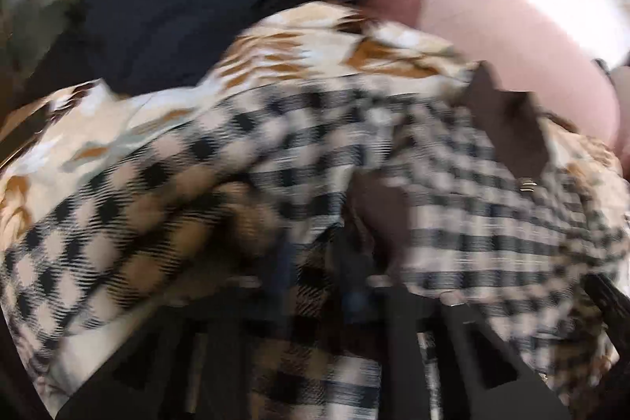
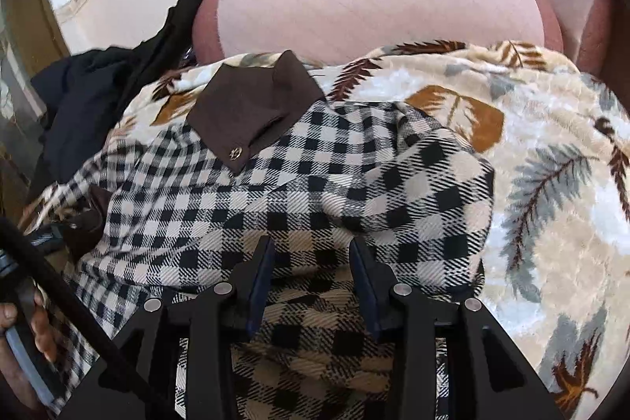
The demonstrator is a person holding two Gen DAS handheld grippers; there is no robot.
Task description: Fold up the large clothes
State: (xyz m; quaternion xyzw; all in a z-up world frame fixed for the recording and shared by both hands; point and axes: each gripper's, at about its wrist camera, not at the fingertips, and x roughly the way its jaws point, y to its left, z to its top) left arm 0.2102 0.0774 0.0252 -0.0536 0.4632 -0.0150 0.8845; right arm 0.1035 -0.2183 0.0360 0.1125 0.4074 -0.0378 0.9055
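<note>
Checked garment [image 2: 299, 191] spread on leaf-print blanket [image 2: 551, 184], brown collar [image 2: 252, 113] at far end, long axis running away from tongs. Right gripper [image 2: 311, 262] spread, cloth bunched between, not visibly pinched. Left gripper [image 1: 346, 286] blurred, nearly pressed together, cloth seemingly pinched. Both directly over near hem.

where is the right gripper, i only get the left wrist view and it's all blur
observer: the right gripper is low over the near part of the checked shirt, jaws apart, cloth lying between them but not pinched.
operator: ok where's the collar
observer: the brown collar lies at the shirt's far end, with a small metal button at its near corner.
operator: what's right of the shirt
observer: the leaf-print blanket spreads out there and the shirt's edge lies on top of it.
</note>
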